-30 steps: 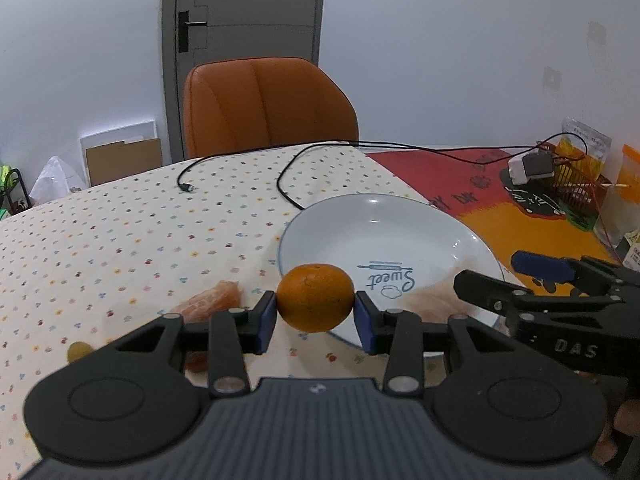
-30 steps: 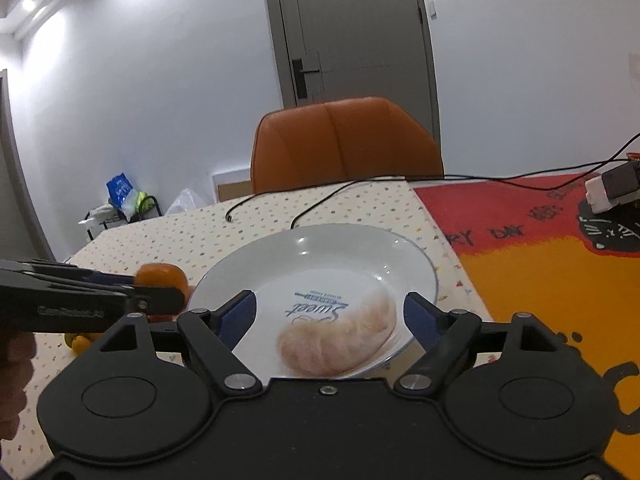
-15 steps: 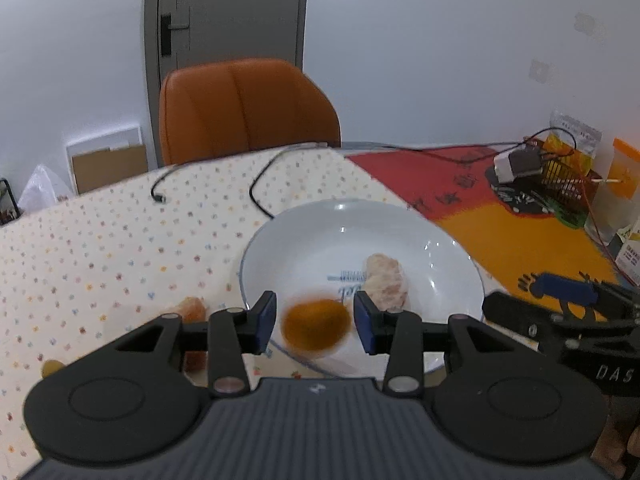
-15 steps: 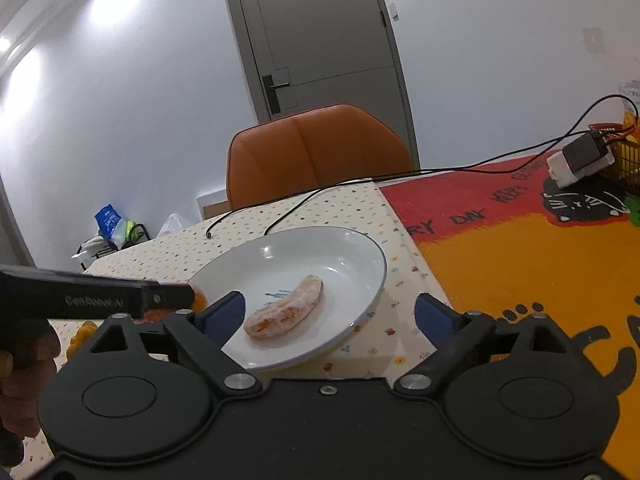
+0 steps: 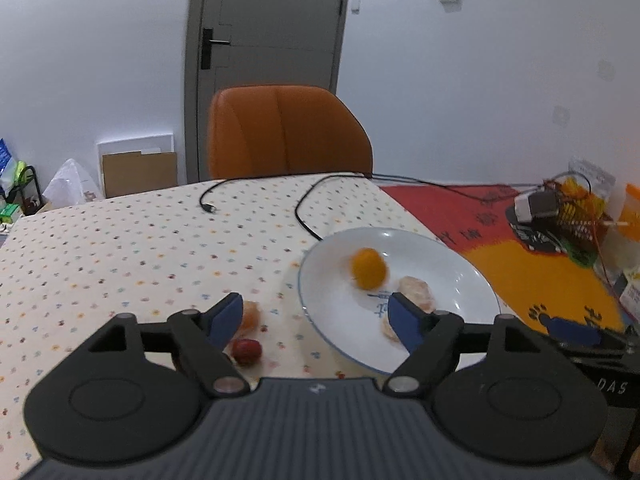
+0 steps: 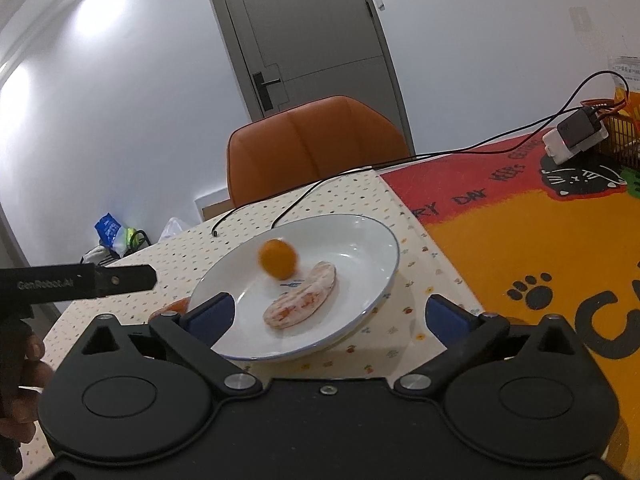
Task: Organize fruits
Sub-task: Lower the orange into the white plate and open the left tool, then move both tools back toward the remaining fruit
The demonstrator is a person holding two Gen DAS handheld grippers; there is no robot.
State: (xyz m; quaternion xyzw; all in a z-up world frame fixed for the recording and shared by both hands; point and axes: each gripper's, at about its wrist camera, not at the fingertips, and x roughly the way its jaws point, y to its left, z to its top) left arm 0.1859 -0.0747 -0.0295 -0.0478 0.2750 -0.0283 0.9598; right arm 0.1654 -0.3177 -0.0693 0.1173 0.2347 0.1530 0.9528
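A small orange (image 5: 369, 268), blurred by motion, lies on the white plate (image 5: 440, 256) beside pale peeled citrus segments (image 5: 416, 294). My left gripper (image 5: 316, 316) is open and empty, held near the plate's left front rim. A peeled orange piece (image 5: 250, 316) and a small red fruit (image 5: 247, 351) lie on the dotted cloth by its left finger. In the right wrist view the orange (image 6: 278, 259) and the peeled segments (image 6: 304, 300) sit on the plate (image 6: 360, 240). My right gripper (image 6: 328, 316) stands open and empty at the plate's near edge.
An orange chair (image 5: 286, 132) stands behind the table. A black cable (image 5: 304, 208) runs across the cloth to a white charger (image 5: 536, 206) on the red and orange mat (image 6: 520, 248). A person's hand (image 6: 20, 360) holds the left gripper (image 6: 120, 278).
The left gripper opened and let go of the orange, which dropped onto the plate and is rolling there. Both grippers drew back from the plate; the right one stayed open.
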